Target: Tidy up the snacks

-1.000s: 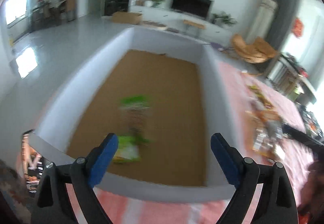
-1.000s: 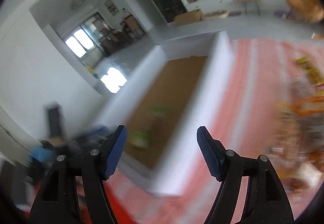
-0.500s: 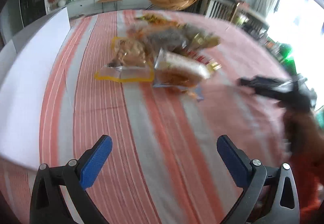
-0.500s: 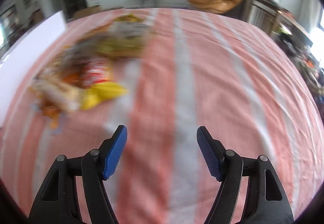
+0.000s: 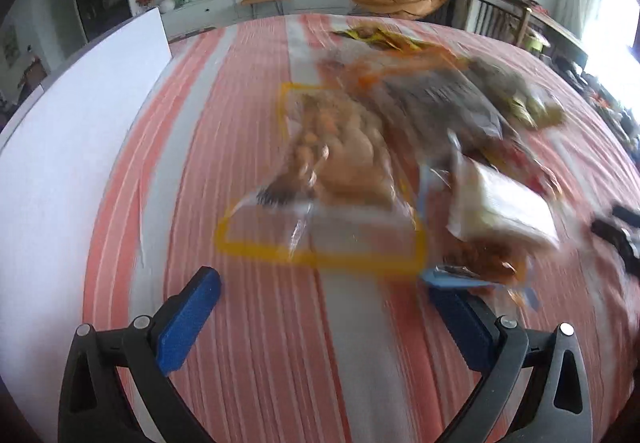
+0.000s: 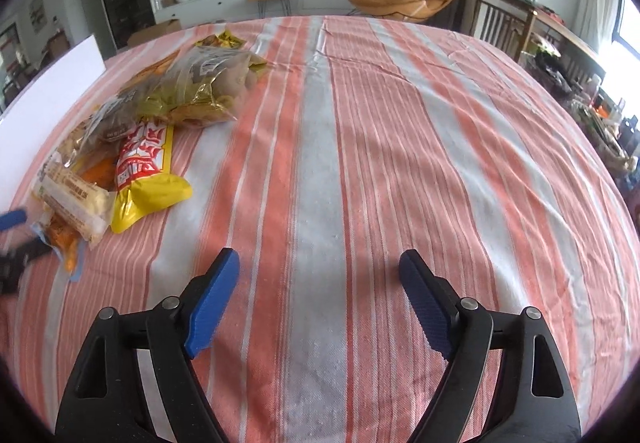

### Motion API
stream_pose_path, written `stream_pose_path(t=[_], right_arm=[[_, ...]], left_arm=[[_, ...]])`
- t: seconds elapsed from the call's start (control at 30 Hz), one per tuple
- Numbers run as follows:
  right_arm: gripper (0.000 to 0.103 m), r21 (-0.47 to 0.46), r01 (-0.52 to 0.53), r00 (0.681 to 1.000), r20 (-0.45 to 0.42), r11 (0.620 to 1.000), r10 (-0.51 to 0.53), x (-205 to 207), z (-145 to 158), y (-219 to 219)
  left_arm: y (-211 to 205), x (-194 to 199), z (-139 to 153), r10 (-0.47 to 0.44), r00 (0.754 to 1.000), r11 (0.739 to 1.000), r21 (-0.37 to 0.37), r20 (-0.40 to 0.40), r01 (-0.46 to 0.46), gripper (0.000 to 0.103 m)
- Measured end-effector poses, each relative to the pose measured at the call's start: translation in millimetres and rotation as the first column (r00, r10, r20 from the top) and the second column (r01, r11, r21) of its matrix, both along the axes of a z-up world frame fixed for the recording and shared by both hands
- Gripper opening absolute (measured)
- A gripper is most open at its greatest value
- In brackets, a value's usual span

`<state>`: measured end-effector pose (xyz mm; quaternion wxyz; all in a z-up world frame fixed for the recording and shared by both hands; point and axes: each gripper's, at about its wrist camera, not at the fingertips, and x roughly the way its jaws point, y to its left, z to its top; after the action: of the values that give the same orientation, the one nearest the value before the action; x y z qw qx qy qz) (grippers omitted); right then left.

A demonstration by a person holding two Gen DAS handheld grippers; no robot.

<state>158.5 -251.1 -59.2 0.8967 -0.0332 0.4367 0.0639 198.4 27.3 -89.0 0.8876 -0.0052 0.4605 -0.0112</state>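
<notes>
Striped red and white cloth (image 6: pixel 360 147) covers the desk. Snack bags (image 6: pixel 152 111) lie in a pile at ten o'clock from the right gripper (image 6: pixel 318 277). Its jaws are opening wider, with only cloth between them. The left gripper (image 5: pixel 320 291) is wide open and holds nothing. A clear bag with a yellow edge (image 5: pixel 332 179) lies at twelve o'clock, just ahead of it.

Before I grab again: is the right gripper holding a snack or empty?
Empty. The right gripper is opening with only striped tablecloth between its fingers.
</notes>
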Motion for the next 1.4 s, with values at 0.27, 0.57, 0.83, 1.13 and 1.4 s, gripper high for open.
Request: stream_pose_path(t=[0.27,0.57,0.83,1.13,1.4], right_arm=[[0.086,-0.003,0.005,1.0,-0.001,1.0,-0.005,-0.1,-0.9,-0.4],[0.087,-0.001,0.005,1.0,-0.001,1.0,-0.005,0.0,-0.9,-0.6],[0.087,-0.002,0.005,1.0,-0.001,1.0,-0.005,-0.4,-0.8,-0.1],[0.087,-0.002,0.005,1.0,0.0,1.0,-0.005,-0.3,-0.8,-0.2],[0.087,-0.001,0.006,1.0,0.0,1.0,-0.006,-0.5,-0.8,0.1]], left_arm=[[11.8,23.0,-1.6,0.024,1.0,1.0,-0.001,0.001,-0.024,0.103],[11.4,22.9,-0.9,0.024,1.0,1.0,0.001,0.0,-0.024,0.103],[11.8,23.7,-1.3,0.025,1.0,1.0,0.001,0.0,-0.025,0.103],[11.7,23.6,-1.3,0.025,1.0,1.0,0.001,0.0,-0.025,0.103],[11.7,23.8,-1.6,0.025,1.0,1.0,0.001,0.0,-0.025,0.103]])
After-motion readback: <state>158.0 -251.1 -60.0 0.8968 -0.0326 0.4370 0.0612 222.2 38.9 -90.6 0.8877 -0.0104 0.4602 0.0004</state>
